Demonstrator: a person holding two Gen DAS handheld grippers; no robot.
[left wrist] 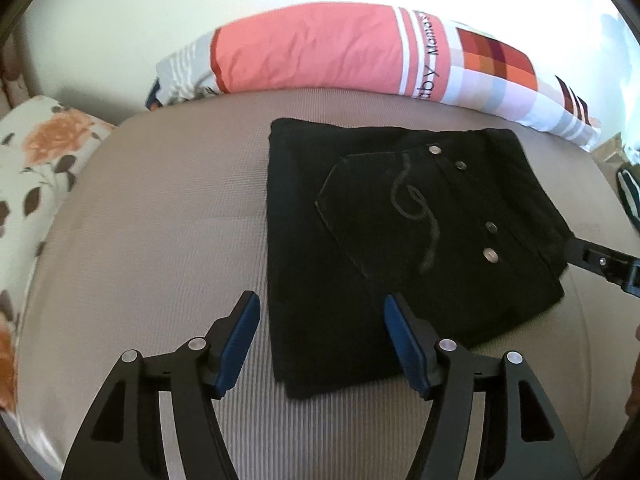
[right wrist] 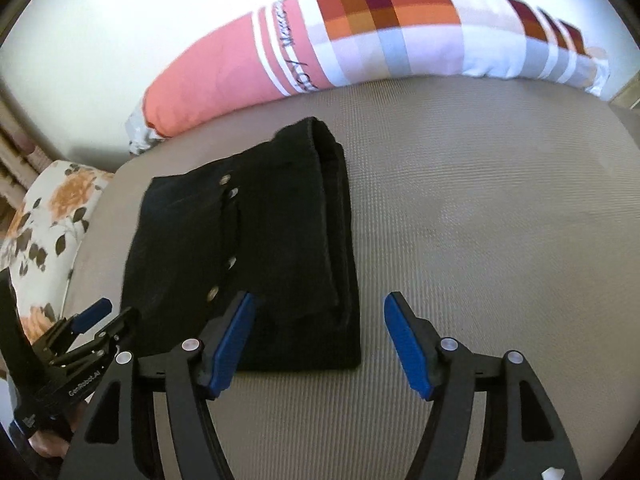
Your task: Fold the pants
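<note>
The black pants (left wrist: 400,232) lie folded into a compact rectangle on the beige bed (left wrist: 160,220), back pocket and metal rivets up. The long axis runs from the near edge toward the pillow (left wrist: 320,48). Left gripper (left wrist: 320,340) and right gripper (right wrist: 320,340) hover released, holding nothing.

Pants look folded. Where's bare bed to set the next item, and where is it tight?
Free: wide mattress right of the black pants, bordered behind by the long pillow; another patch between pants and floral pillow. Tight: the strip between pants and long pillow.
</note>
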